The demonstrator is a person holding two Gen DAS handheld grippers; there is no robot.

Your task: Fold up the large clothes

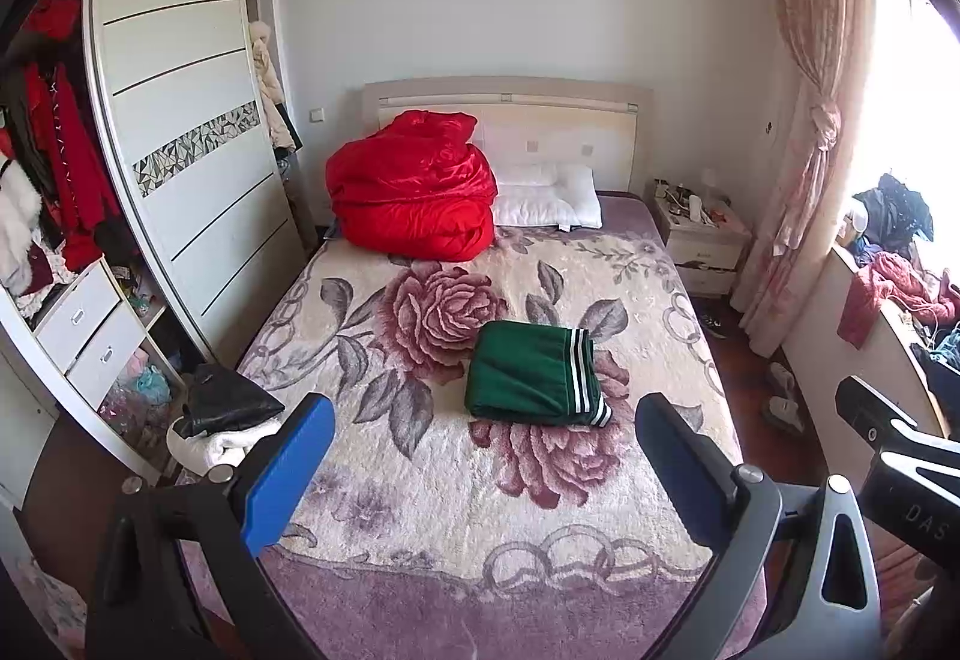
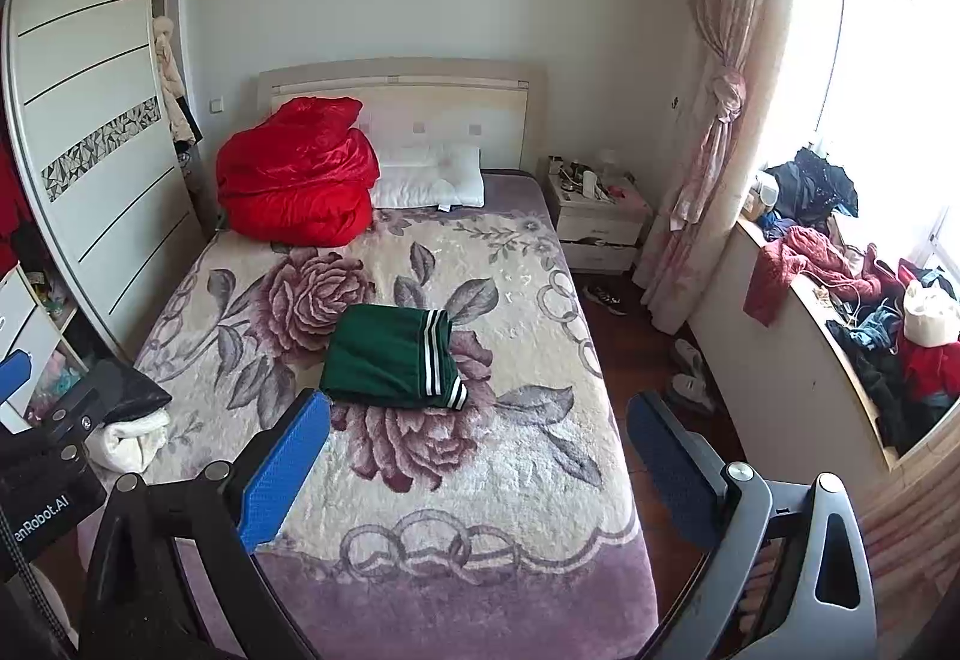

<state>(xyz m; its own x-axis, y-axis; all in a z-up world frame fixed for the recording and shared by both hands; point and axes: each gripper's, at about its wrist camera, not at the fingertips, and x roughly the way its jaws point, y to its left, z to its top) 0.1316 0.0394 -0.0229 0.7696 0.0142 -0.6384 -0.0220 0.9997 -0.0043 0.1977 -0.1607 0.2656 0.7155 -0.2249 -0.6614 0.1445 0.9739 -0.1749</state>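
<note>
While both tools hung above the foot of the bed, the left gripper (image 1: 483, 471) stood spread wide with nothing between its blue pads, and the right gripper (image 2: 477, 465) was just as wide apart and equally empty. Neither touched any cloth; both hovered well short of the garment, probably because the folding looked finished and the hands were pulled back to leave it undisturbed. From the left wrist view, the right tool's black body showed at the lower right edge, so the 2 were held side by side.

Farther out, the green garment (image 1: 536, 374) with white stripes lay as a neat rectangular bundle near the middle of the floral blanket (image 1: 420, 480), flat on a rose print, its striped edge toward the window side. Its several layers appeared stacked squarely, which suggested a complete fold. Beyond it, a red quilt (image 1: 414, 189) was heaped against the headboard beside a white pillow (image 1: 546, 201). A black bag (image 1: 231, 402) on a rolled white towel (image 2: 129, 441) sat at the bed's left edge, near the wardrobe (image 1: 180, 108).
</note>
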